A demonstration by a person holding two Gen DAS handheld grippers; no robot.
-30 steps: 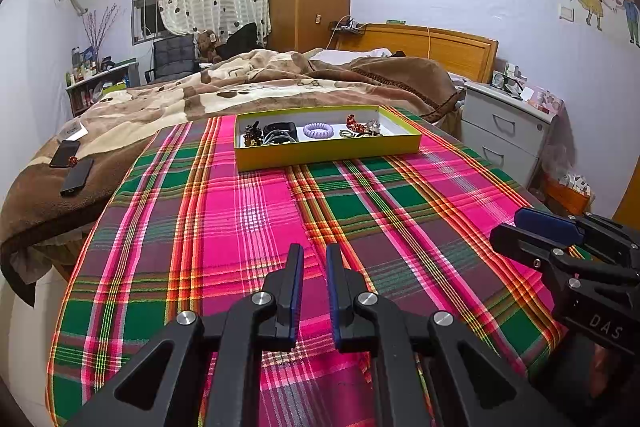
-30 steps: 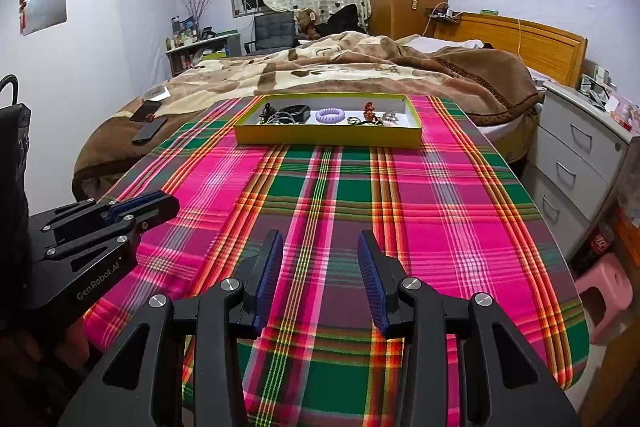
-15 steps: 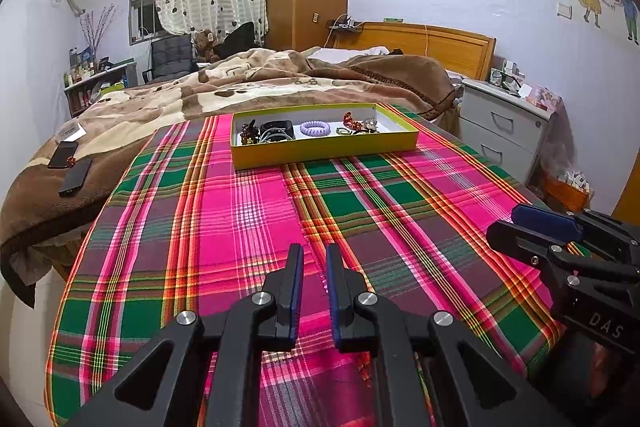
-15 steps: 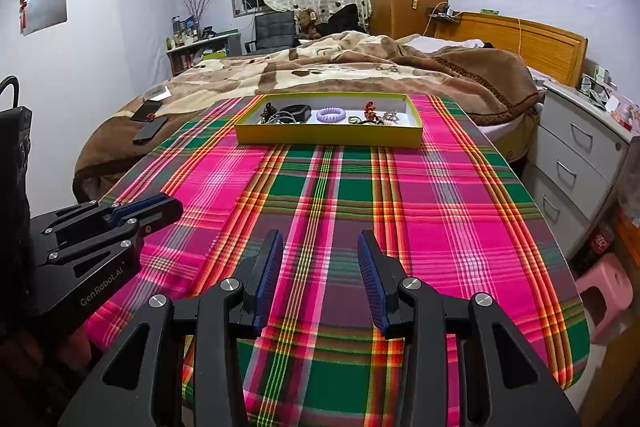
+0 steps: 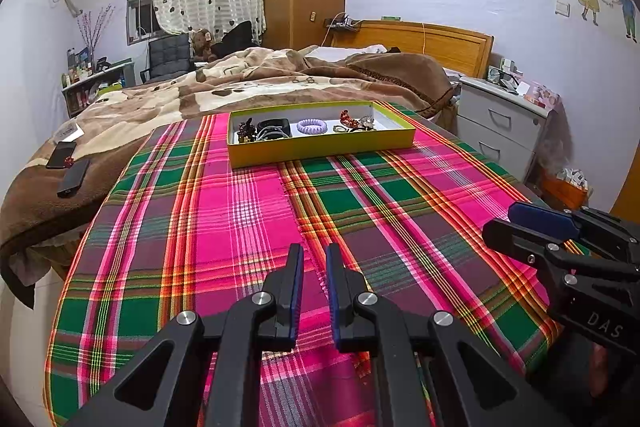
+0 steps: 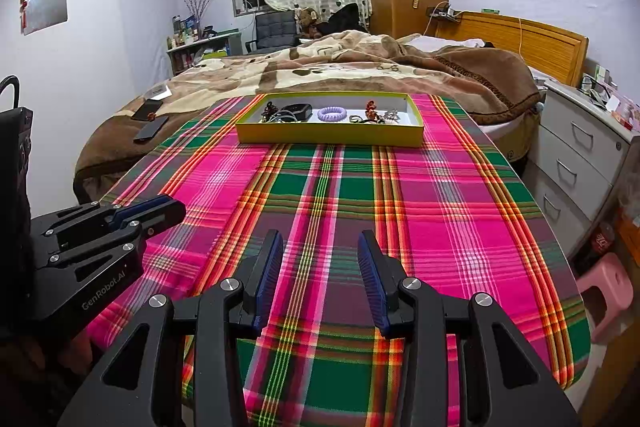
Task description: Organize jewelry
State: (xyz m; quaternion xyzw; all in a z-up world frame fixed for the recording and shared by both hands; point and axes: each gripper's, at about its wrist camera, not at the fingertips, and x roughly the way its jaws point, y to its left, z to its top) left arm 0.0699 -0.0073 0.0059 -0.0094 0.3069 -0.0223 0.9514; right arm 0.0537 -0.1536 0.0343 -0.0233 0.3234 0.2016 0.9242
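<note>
A shallow yellow tray (image 5: 320,149) (image 6: 328,139) sits at the far end of the plaid tablecloth (image 5: 248,211). It holds a purple coil hair tie (image 5: 311,126) (image 6: 333,113), black bands (image 5: 274,126), a red ornament (image 5: 346,115) and several small metal pieces. My left gripper (image 5: 314,249) hovers over the near part of the cloth, its jaws a narrow gap apart with nothing between them. My right gripper (image 6: 321,235) stands wide open beside it, also with nothing in it. Each shows in the other's view, the right gripper (image 5: 506,221) at the right and the left gripper (image 6: 176,205) at the left.
Behind the table is a bed with a brown blanket (image 5: 280,75); two phones (image 5: 74,172) lie on it at the left. A white drawer unit (image 5: 500,131) stands to the right, and a pink stool (image 6: 604,283) sits by the table's right edge.
</note>
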